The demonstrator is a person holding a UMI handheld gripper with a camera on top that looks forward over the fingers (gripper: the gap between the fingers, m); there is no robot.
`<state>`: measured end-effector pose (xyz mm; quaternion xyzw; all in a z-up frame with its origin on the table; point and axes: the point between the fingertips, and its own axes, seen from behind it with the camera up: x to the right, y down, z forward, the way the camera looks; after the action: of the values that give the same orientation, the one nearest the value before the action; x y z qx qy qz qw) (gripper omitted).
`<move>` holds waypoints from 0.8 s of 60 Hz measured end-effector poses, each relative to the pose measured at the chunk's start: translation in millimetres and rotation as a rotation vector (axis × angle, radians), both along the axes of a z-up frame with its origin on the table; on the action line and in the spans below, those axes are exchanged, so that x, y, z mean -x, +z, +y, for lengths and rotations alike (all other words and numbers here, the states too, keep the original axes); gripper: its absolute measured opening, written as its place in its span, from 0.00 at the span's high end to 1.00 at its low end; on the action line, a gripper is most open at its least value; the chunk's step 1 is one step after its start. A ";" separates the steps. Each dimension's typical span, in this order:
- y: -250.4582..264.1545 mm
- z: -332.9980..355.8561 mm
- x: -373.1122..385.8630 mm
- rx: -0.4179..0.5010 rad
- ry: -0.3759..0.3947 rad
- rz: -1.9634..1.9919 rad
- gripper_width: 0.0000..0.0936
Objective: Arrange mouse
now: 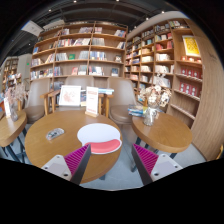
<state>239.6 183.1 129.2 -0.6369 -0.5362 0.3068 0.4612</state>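
A small grey and white mouse (54, 133) lies on the left part of a round wooden table (50, 150). A flat round white and pink mat (99, 137) lies on the same table, to the right of the mouse and just ahead of my left finger. My gripper (111, 158) is open and empty, held above the table's near right edge. Its magenta pads (75, 157) stand wide apart, with only table edge and grey floor between them. The mouse is well left of and beyond the fingers.
A second round wooden table (165, 132) with a vase of flowers (152, 98) stands to the right. Chairs (64, 101) and upright display cards stand behind the near table. Tall bookshelves (80, 55) line the back and right walls. Another table (10, 125) is at far left.
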 end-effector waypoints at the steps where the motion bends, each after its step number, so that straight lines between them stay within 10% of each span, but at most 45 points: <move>1: -0.8 -1.4 0.2 0.002 0.002 -0.002 0.08; 48: -70.3 -282.2 80.7 0.100 0.271 -0.076 0.09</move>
<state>158.9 -99.2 59.0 -0.5920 -0.6183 0.3683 0.3628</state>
